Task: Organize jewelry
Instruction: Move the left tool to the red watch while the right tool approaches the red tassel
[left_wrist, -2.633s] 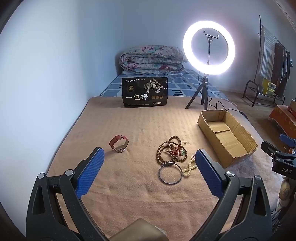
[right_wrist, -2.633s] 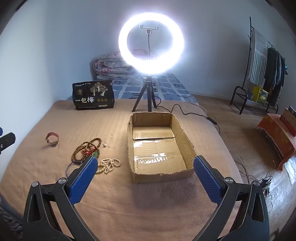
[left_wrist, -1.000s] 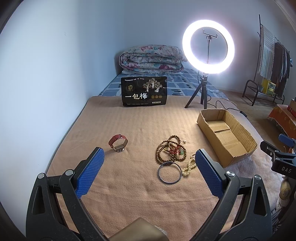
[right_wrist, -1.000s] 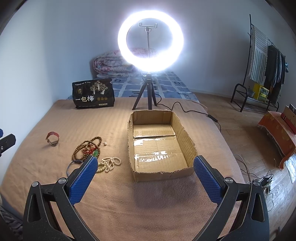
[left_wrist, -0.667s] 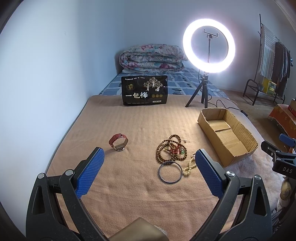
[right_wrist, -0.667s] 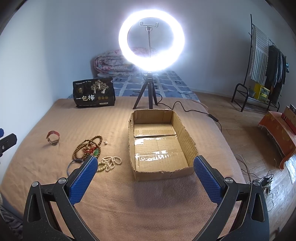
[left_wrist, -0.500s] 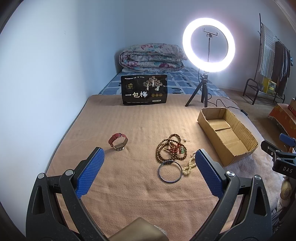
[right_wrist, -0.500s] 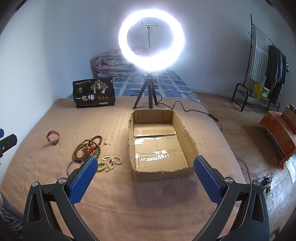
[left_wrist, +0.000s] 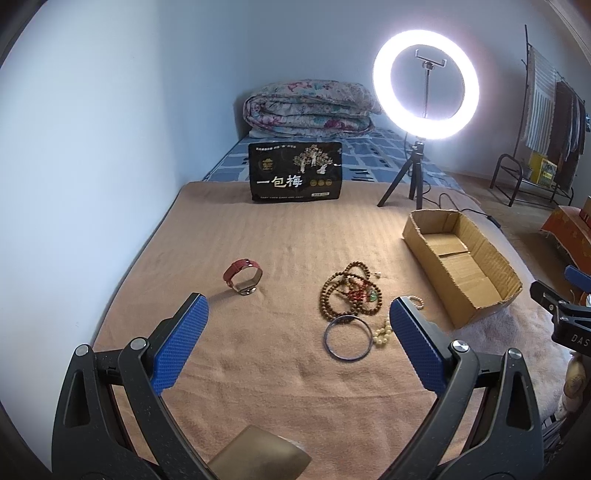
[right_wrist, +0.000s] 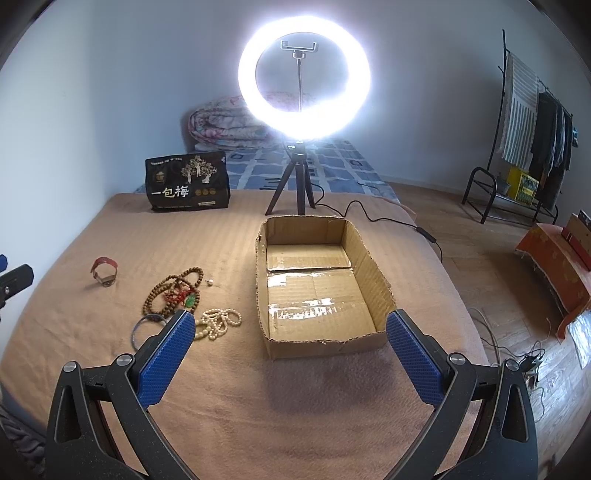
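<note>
step: start, nothing picked | left gripper (left_wrist: 298, 325) jaws wide, empty; right gripper (right_wrist: 290, 339) the same | beads (left_wrist: 349, 291), bangle (left_wrist: 347, 338), watch (left_wrist: 242, 277) on blanket; box (right_wrist: 373, 266) empty | next: likely lower onto bangle

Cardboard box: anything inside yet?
Nothing in the cardboard box: only its bare taped floor flaps show in the right wrist view. The near wall hides a thin strip of floor. The jewelry pile lies outside on the blanket.
</note>
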